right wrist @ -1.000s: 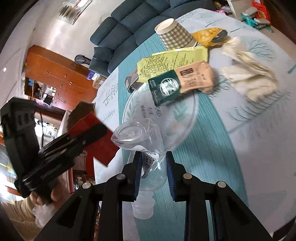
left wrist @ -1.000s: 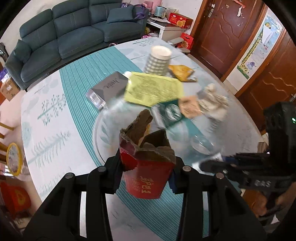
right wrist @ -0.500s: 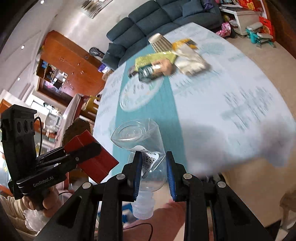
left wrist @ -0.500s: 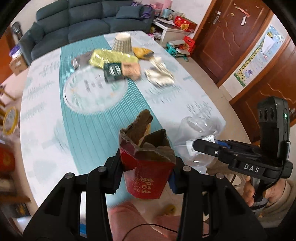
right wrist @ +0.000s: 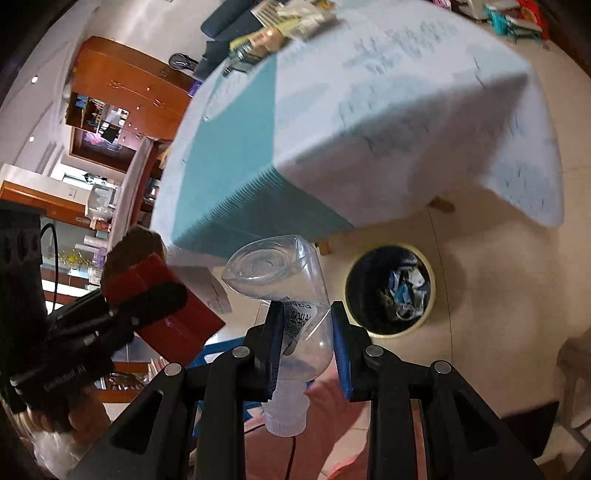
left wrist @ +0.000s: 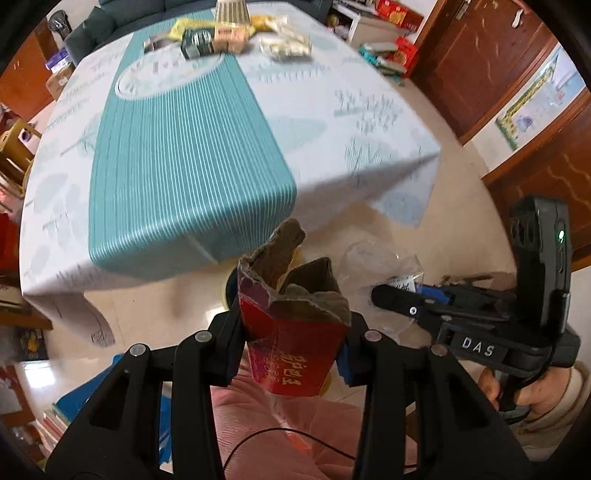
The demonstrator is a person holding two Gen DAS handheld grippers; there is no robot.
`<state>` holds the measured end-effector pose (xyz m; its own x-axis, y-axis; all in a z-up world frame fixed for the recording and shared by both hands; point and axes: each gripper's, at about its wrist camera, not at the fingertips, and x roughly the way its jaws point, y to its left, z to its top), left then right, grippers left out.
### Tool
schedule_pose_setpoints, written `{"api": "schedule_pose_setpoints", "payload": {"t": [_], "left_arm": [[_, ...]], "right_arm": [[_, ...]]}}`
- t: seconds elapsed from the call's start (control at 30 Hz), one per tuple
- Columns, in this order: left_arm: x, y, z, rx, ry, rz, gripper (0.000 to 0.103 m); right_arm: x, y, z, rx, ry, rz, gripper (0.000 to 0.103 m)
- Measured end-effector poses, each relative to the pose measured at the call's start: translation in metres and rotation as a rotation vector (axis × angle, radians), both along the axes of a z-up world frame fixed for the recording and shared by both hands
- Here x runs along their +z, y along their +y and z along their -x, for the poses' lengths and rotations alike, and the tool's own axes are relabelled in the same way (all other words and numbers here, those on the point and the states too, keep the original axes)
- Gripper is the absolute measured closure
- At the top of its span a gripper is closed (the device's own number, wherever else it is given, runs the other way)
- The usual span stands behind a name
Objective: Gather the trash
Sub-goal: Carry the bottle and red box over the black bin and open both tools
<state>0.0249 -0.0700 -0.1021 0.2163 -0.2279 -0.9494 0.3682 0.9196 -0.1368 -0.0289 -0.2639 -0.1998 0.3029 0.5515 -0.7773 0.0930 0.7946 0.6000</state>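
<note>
My left gripper (left wrist: 293, 349) is shut on a torn red carton (left wrist: 295, 343) with brown cardboard flaps, held over the floor in front of the table. My right gripper (right wrist: 306, 347) is shut on a crushed clear plastic bottle (right wrist: 291, 295), cap end toward me. In the right wrist view the red carton (right wrist: 166, 317) hangs at the left in the left gripper. A round bin (right wrist: 389, 291) with a pale rim and a dark liner stands on the floor to the right of the bottle, with trash in it. The bottle (left wrist: 384, 266) shows faintly in the left wrist view.
The table with a teal and white cloth (left wrist: 192, 147) lies ahead, its near edge just beyond both grippers. Several pieces of trash (left wrist: 236, 33) lie at its far end. A person's pink-clad lap (left wrist: 280, 435) is below the grippers. Wooden doors (left wrist: 480, 48) stand at the right.
Both grippers have pulled back from over the table to beyond its near edge, above the floor, still holding the carton and bottle. The bin has come into the right wrist view.
</note>
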Motion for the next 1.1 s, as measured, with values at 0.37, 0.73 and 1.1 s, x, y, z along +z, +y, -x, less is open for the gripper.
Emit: {"api": "schedule_pose_setpoints", "payload": {"t": [0.37,0.73,1.1], "left_arm": [[-0.128,0.0,0.004,0.076,0.067,-0.066,0.067],[-0.292,0.004,-0.02,0.179,0.08,-0.09,0.064],[-0.359,0.014,-0.041,0.215,0.111,-0.123,0.03]], "right_arm": [[-0.133,0.013,-0.016,-0.057,0.134,0.036,0.078],[-0.3,0.036,-0.068,-0.049,0.245,0.121,0.078],[-0.372,0.049,-0.097,-0.031,0.296,0.167,0.053]]}}
